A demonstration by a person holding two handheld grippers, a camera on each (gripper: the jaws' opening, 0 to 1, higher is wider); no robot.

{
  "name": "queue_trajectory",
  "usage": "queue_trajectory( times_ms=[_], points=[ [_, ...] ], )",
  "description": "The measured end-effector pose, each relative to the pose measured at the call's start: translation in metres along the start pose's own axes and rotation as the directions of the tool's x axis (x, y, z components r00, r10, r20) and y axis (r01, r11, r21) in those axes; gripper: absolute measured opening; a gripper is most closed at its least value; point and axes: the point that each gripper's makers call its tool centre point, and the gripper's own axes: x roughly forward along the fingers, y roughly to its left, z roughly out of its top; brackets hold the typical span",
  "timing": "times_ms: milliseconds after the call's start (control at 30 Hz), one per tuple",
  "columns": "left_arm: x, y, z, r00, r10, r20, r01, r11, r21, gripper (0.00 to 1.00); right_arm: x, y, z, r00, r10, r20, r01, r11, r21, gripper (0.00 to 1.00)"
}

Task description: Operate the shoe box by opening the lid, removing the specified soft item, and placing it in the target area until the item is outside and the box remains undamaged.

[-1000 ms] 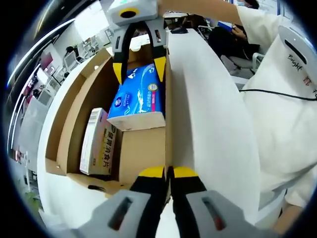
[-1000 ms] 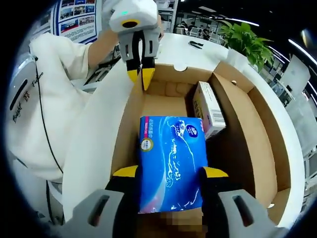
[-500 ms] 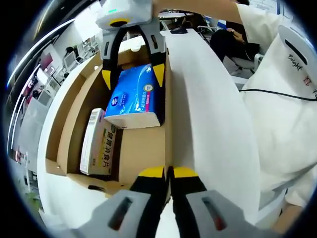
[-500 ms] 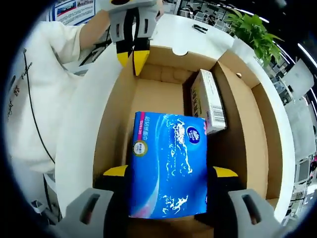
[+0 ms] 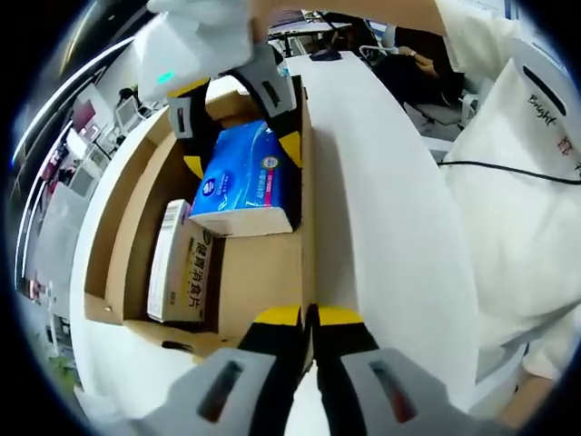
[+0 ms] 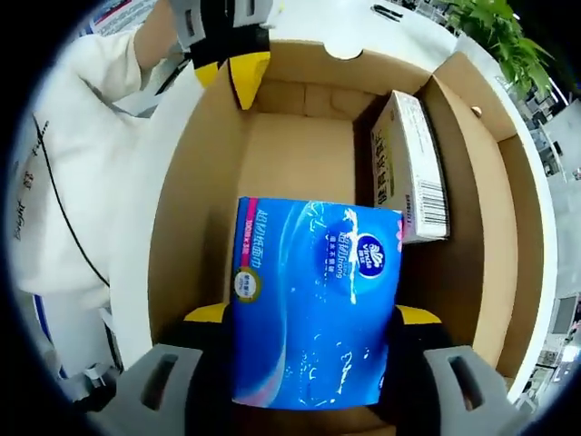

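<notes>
The cardboard shoe box (image 5: 145,195) (image 6: 195,182) stands open, its white lid (image 5: 381,209) folded out to one side. My right gripper (image 6: 311,314) (image 5: 243,150) is shut on a blue soft tissue pack (image 6: 313,300) (image 5: 243,177) and holds it lifted above the box floor. My left gripper (image 5: 309,316) (image 6: 234,68) is shut on the box wall where the lid hinges, with its yellow tips pinching the cardboard edge.
A white and yellow carton (image 5: 177,263) (image 6: 413,163) stands on edge against the box's long wall. A person in a white shirt (image 5: 526,182) is close beside the lid. The box sits on a white table (image 6: 336,18) with a green plant (image 6: 490,27) beyond.
The right gripper has risen with the blue pack, which now hangs higher above the box floor and looks larger in its view. The left gripper keeps its hold on the box wall.
</notes>
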Motion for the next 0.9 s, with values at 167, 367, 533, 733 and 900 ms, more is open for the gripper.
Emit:
queue_trajectory(
  times_ms=[167,367,533,733,900],
  points=[
    [0.000,0.000,0.000,1.000,-0.001,0.003,0.001,1.000,0.002,0.03,0.003,0.005,-0.002,1.000,0.012,-0.027,-0.012,1.000,0.004,0.74],
    [0.000,0.000,0.000,1.000,-0.002,-0.001,0.002,1.000,-0.001,0.03,0.014,0.002,-0.008,0.996,0.024,-0.085,-0.023,1.000,0.016,0.79],
    [0.000,0.000,0.000,1.000,0.001,-0.002,-0.001,1.000,0.000,0.03,0.019,-0.001,-0.010,0.988,0.076,-0.135,-0.071,0.997,0.040,0.82],
    [0.000,0.000,0.000,1.000,0.018,0.004,-0.018,1.000,0.020,0.04,0.017,-0.003,-0.010,0.984,0.072,-0.162,-0.067,0.997,0.034,0.83],
    [0.000,-0.001,0.000,1.000,0.010,0.007,-0.011,1.000,0.026,0.03,0.016,-0.003,-0.011,0.976,0.064,-0.207,-0.058,0.998,0.036,0.84]
  ],
)
